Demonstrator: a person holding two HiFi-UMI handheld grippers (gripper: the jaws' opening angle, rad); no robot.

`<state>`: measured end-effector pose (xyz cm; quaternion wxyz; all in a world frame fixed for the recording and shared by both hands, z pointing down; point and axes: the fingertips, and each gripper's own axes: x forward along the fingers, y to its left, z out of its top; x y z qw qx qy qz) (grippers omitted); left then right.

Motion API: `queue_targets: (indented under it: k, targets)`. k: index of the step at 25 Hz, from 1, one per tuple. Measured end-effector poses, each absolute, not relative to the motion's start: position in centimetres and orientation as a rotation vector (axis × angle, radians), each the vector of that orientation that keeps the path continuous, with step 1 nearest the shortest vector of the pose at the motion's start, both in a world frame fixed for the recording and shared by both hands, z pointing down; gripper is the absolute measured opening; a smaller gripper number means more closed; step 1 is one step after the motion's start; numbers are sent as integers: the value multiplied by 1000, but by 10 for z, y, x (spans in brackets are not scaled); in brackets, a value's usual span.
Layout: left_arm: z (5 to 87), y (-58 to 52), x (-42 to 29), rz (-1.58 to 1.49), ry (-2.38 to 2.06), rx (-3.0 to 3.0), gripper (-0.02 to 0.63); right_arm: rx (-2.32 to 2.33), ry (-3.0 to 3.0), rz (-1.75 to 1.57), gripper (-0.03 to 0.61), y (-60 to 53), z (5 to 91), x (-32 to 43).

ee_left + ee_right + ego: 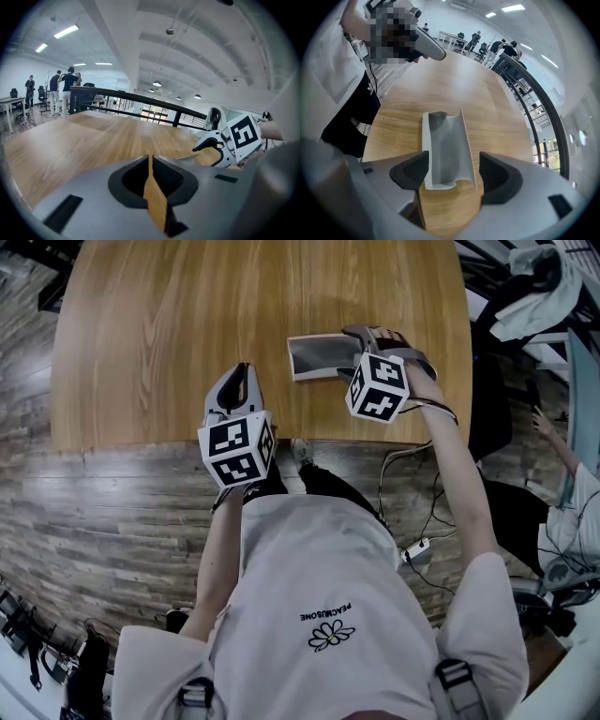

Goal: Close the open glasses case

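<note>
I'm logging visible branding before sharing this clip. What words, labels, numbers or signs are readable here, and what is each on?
"PEACEMINUSONE", upside down above a daisy on the person's white T-shirt; small, middle letters uncertain.
On the black shorts, a white logo: too small to read.
Marker cube on the left gripper and marker cube on the right gripper: square patterns, no text.
The open grey glasses case: no print visible.

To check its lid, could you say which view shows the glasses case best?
Right gripper view: the glasses case lies open, interior visible, framed by parted jaws. Head view shows it small; left gripper view, not clearly.
</note>
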<state>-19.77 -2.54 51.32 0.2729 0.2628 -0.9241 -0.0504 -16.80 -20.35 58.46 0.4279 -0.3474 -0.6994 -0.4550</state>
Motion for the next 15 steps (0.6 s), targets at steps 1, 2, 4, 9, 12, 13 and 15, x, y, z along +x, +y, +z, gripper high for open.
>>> queue_targets:
  k: [1, 2, 4, 9, 12, 13, 15]
  targets:
    - [513, -25, -198, -136, -2487, 705, 26, -872, -1734, -1138, 316, -204, 588, -166]
    - [513, -24, -198, -137, -2487, 704, 26, -875, -1726, -1133, 316, -204, 591, -164]
    - [513, -23, -200, -140, -2488, 699, 26, -876, -1722, -1118, 316, -203, 595, -161]
    - [514, -20, -204, -149, -2486, 690, 26, -883, -1717, -1103, 316, -199, 593, -152]
    - [516, -23, -202, -148, -2478, 699, 26, -891, -1706, -1098, 316, -196, 593, -142]
    - [517, -25, -201, -147, -2475, 704, 26, -896, -1699, -1094, 316, -195, 594, -138]
    - [518, -27, -200, -146, -2470, 714, 26, -908, -1684, -1088, 316, -192, 596, -129]
